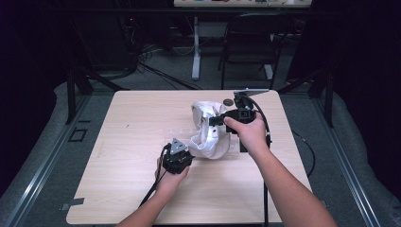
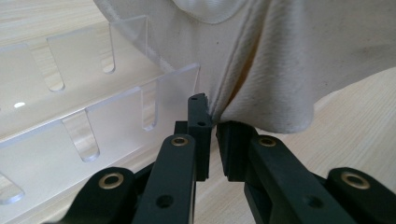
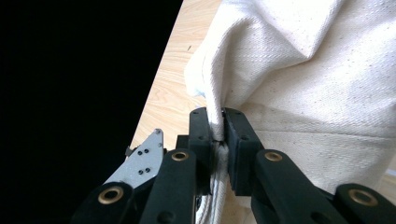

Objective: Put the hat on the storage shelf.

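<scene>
Right hand-held gripper (image 3: 218, 128) clamps cloth bag (image 3: 317, 93); left hand-held gripper (image 2: 214, 128) prob. pinching bag edge, beside clear rack (image 2: 70, 116).

The cloth (image 1: 206, 135) lies on the table (image 1: 123, 142), right of the clear rack (image 2: 70, 116).

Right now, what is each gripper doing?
Left gripper: closed, pinching the white cloth.
Right gripper: closed on a fold of that cloth.

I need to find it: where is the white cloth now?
In the high view, the white cloth lies right of the table's centre, between the left hand-held gripper and the right hand-held gripper.
</scene>
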The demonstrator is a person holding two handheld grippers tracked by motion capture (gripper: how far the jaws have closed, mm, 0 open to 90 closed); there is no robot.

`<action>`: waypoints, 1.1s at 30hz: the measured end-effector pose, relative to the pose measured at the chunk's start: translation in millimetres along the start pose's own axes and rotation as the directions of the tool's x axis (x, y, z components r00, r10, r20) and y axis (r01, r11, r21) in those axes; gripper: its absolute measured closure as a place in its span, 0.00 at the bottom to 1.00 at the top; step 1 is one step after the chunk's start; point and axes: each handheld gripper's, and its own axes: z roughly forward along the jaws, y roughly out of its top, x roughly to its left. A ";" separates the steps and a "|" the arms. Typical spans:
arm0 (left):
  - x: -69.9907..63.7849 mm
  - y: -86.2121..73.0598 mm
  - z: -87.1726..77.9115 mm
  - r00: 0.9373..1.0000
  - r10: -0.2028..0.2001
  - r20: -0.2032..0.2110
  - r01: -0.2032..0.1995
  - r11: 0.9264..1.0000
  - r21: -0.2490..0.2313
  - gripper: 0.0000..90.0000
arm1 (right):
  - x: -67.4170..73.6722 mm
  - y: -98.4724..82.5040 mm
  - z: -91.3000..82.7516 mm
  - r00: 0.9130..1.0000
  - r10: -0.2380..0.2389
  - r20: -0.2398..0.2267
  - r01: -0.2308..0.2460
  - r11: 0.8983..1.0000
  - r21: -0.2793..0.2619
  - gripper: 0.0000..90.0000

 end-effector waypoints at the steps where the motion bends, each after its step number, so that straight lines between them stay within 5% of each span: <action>1: 0.7 -0.3 -0.6 1.000 -0.003 0.010 0.003 1.000 -0.003 0.92 | 0.1 0.0 -0.1 1.000 0.001 -0.002 -0.001 1.000 0.000 0.91; 4: 1.4 -1.5 -4.4 0.999 -0.019 0.030 0.019 1.000 -0.015 0.85 | 0.0 -0.1 -1.1 1.000 -0.001 0.001 0.001 1.000 -0.004 0.91; 10: 2.8 -2.3 -16.4 1.000 0.015 0.020 -0.015 1.000 -0.010 0.67 | -2.9 -0.7 -3.3 1.000 0.001 0.009 -0.001 1.000 -0.007 0.91; 18: 5.4 -7.2 -43.4 0.998 0.049 0.049 -0.049 0.999 -0.010 0.60 | -6.0 -2.2 -5.3 1.000 0.011 0.010 -0.010 1.000 -0.023 0.91; 22: 12.8 -16.0 -63.1 0.997 0.075 0.026 -0.075 0.997 0.003 0.58 | -4.7 -3.9 -6.2 1.000 0.000 0.014 0.000 1.000 -0.022 0.89; 26: 32.2 -29.6 -80.1 0.999 0.041 -0.018 -0.041 0.999 0.025 0.58 | -3.6 -7.3 -10.3 0.999 -0.032 0.029 0.034 0.999 -0.037 0.80; 33: 51.2 -35.3 -85.6 0.999 -0.013 -0.040 0.014 1.000 0.011 0.57 | -5.7 -14.6 -21.8 0.997 -0.056 0.045 0.059 0.997 -0.055 0.73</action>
